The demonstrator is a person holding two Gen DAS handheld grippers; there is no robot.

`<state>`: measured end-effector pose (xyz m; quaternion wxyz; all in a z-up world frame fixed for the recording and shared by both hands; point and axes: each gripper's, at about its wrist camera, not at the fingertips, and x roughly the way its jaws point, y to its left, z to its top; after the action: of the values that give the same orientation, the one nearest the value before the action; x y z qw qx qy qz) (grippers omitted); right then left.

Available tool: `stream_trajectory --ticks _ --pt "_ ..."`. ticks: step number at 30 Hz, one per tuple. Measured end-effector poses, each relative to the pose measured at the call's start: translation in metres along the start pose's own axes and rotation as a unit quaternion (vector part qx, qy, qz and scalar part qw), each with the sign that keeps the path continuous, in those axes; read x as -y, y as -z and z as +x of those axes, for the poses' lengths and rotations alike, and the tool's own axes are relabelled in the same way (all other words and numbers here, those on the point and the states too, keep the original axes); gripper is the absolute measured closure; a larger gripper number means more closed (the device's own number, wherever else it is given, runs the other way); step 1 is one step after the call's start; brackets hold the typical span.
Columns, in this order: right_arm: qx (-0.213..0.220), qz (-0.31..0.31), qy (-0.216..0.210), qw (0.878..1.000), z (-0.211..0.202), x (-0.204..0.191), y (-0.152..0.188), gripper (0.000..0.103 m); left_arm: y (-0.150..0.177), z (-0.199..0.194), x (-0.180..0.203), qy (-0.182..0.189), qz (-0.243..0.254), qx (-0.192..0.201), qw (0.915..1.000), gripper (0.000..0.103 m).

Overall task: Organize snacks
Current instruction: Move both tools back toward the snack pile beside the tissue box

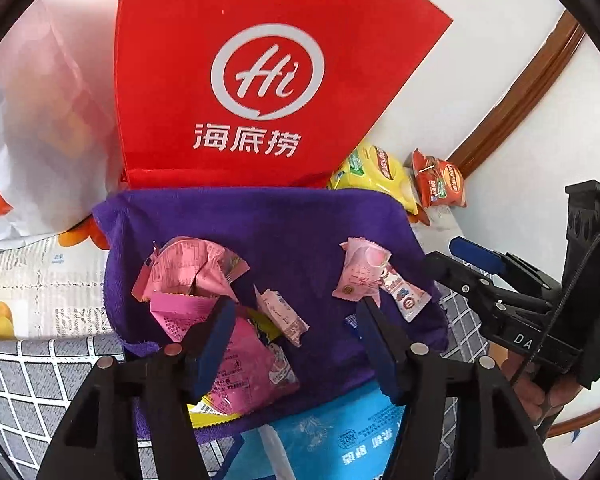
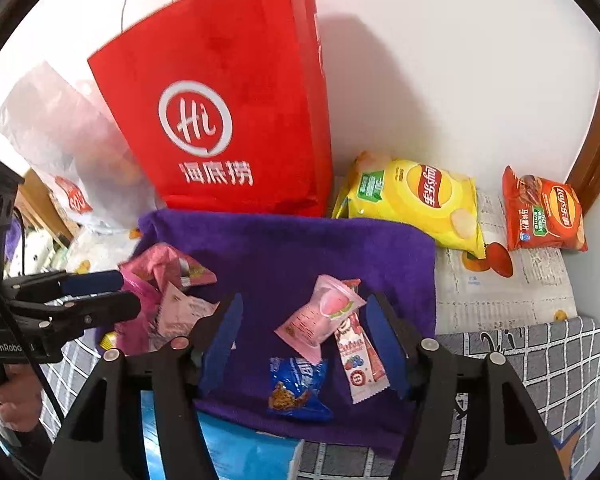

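Note:
A purple towel (image 1: 284, 232) (image 2: 300, 248) lies on the table with small snack packets on it. My left gripper (image 1: 294, 316) is open over a pile of pink packets (image 1: 192, 272) at the towel's left. My right gripper (image 2: 304, 324) is open above a pink candy packet (image 2: 320, 316), a white-and-red stick packet (image 2: 358, 364) and a blue packet (image 2: 296, 388). Neither gripper holds anything. The pink candy (image 1: 362, 270) and the right gripper (image 1: 480, 276) also show in the left wrist view; the left gripper (image 2: 112, 288) shows in the right wrist view.
A red paper bag (image 1: 260, 80) (image 2: 228, 120) stands behind the towel against the white wall. A yellow chip bag (image 2: 416, 200) and an orange chip bag (image 2: 544, 212) lie at the right. A translucent plastic bag (image 2: 60, 140) sits left. A blue pack (image 1: 340, 436) lies at the near edge.

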<state>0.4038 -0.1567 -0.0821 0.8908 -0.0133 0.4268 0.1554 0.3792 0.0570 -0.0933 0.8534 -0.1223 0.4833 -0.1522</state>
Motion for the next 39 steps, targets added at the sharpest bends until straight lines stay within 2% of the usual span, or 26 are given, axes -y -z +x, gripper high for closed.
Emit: stream_trajectory --ticks 3,8,12,16,18,22,25,27,32,39 --pt "0.004 0.01 0.01 1.0 -0.005 0.0 -0.001 0.03 -0.001 -0.007 0.003 -0.011 0.006 0.004 0.9999 0.037" --pt "-0.003 0.042 0.02 0.999 -0.011 0.001 0.005 0.03 0.0 -0.025 0.013 -0.012 0.015 0.033 0.9993 0.028" --pt "-0.011 0.052 0.063 0.997 -0.025 0.001 0.014 0.03 0.003 -0.042 0.028 -0.01 0.034 0.052 0.998 0.027" --pt "0.022 0.056 0.066 0.996 -0.057 0.002 0.028 0.03 0.008 -0.056 0.039 0.0 0.048 0.06 0.997 0.028" --pt "0.019 0.058 0.082 0.995 -0.07 0.004 0.034 0.03 0.01 -0.06 0.045 0.001 0.053 0.055 0.9971 0.028" --pt "0.002 0.05 0.106 0.993 -0.093 0.005 0.046 0.03 0.016 -0.075 0.055 0.007 0.062 0.069 0.9957 0.028" --pt "0.012 0.045 0.126 0.991 -0.114 0.006 0.062 0.03 0.021 -0.086 0.065 0.002 0.069 0.081 0.9943 0.028" --pt "0.024 0.048 0.125 0.991 -0.128 0.007 0.073 0.03 0.025 -0.095 0.075 -0.016 0.072 0.086 0.9935 0.028" --pt "0.04 0.061 0.109 0.991 -0.155 0.008 0.102 0.03 0.04 -0.114 0.098 -0.025 0.101 0.107 0.9888 0.028" --pt "0.038 0.061 0.053 0.996 -0.17 0.0 0.129 0.03 0.078 -0.133 0.103 -0.027 0.092 0.108 0.9895 0.028"
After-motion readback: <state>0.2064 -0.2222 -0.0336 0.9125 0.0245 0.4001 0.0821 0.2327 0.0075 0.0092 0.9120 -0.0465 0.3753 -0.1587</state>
